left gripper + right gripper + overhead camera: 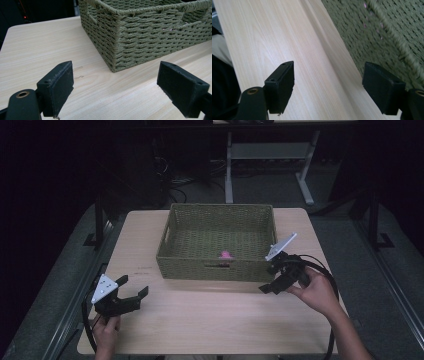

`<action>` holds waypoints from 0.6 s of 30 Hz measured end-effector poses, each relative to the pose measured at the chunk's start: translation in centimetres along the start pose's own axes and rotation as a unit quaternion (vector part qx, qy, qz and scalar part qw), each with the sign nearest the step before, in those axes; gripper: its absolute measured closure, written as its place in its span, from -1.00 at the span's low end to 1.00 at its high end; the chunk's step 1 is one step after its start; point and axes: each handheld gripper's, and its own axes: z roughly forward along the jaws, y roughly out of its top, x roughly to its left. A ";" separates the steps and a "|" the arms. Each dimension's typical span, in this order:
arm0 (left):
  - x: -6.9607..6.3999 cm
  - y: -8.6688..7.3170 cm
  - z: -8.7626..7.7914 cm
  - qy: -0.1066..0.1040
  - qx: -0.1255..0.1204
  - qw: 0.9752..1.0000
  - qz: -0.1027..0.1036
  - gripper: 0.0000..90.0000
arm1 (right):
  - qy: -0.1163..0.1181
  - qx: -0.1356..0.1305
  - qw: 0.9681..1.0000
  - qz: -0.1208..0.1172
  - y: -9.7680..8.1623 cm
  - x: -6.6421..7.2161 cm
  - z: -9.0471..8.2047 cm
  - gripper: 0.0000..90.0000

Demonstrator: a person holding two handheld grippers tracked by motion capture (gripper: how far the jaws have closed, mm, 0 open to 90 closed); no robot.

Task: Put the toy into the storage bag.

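Dark room, pale wood counter (210, 320). I had left gripper (134, 292) low at near-left, jaws spread, empty. Right gripper (272, 276) beside basket (190, 267) near-right corner, jaws released, nothing held. Pink thing (225, 254) lay inside basket by near wall.

Hand-held gripper (328, 91) jaws spread, empty, over table (274, 37), beside basket (367, 37).
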 end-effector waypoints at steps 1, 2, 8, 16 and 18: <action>0.0 0.0 0.0 0.000 0.000 1.000 0.000 -0.70 | -0.003 0.001 1.000 0.000 -0.1 0.1 0.1 -0.44; 0.0 0.0 0.0 0.000 0.000 1.000 0.000 -0.70 | -0.004 0.002 1.000 -0.001 -0.3 0.1 0.2 -0.44; 0.0 0.0 0.0 0.001 0.001 1.000 0.001 -0.70 | 0.001 0.003 1.000 0.009 -1.3 0.1 0.6 -0.43; -0.1 0.0 0.0 -0.001 0.000 1.000 0.000 -0.70 | 0.008 0.002 1.000 0.022 -2.7 0.2 1.1 -0.44; -0.1 0.0 0.0 -0.001 0.001 1.000 0.000 -0.70 | 0.006 0.001 1.000 0.021 -2.9 0.2 1.2 -0.44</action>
